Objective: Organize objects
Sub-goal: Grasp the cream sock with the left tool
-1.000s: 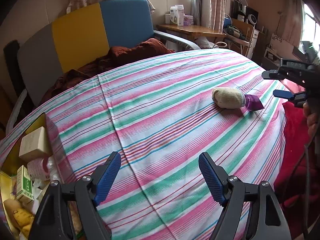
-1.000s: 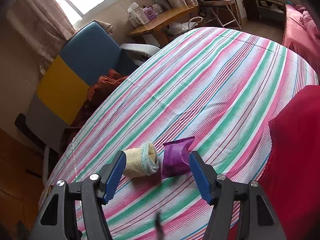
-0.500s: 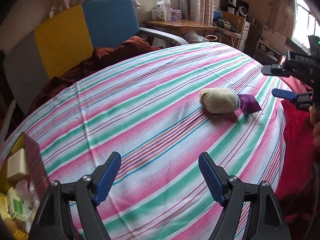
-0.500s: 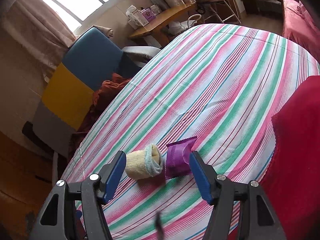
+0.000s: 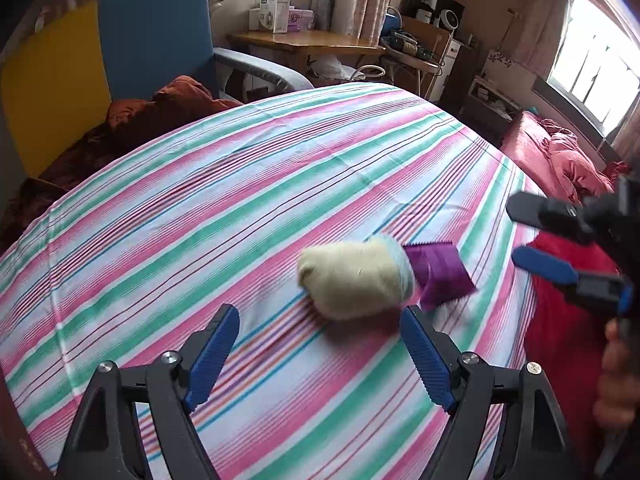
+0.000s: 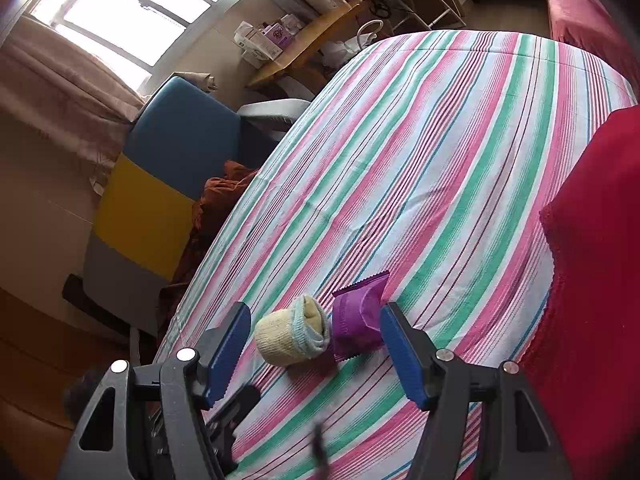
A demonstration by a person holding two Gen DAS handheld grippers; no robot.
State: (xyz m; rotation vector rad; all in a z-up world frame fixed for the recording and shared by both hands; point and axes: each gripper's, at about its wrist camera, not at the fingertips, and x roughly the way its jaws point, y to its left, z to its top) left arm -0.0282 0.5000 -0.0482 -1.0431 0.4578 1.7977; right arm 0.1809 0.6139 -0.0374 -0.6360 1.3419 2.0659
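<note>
Socks rolled into one cream bundle [image 5: 354, 278] with a pale blue cuff lie on the striped bedsheet [image 5: 240, 200] in the left wrist view, the cuff end touching a purple foil packet [image 5: 442, 274] with crimped edges. Both are slightly blurred. The left gripper [image 5: 320, 354] hangs just short of the bundle, its jaws opening wide, nothing between the blue ribbed pads. At the right edge the right gripper [image 5: 532, 236] points toward the packet, and part of a hand [image 5: 618, 380] below it is cut off by the frame. A red cloth [image 5: 560, 340] covers the bed's right side. No box or bin shows in this view.

From the right wrist view the sock bundle [image 6: 292, 334] shows its open cuff, the folded cream layers tucked inside, and the packet [image 6: 360, 316] stands just beside it, touching. Both sit ahead of the right gripper [image 6: 314, 354], framed by its fingers; its jaws are opening with a moderate gap and the pads press on neither item. A dark shape at lower left, behind the left finger, is too obscured to identify. A blue, yellow and grey chair [image 6: 160, 184] stands beyond the bed.
</note>
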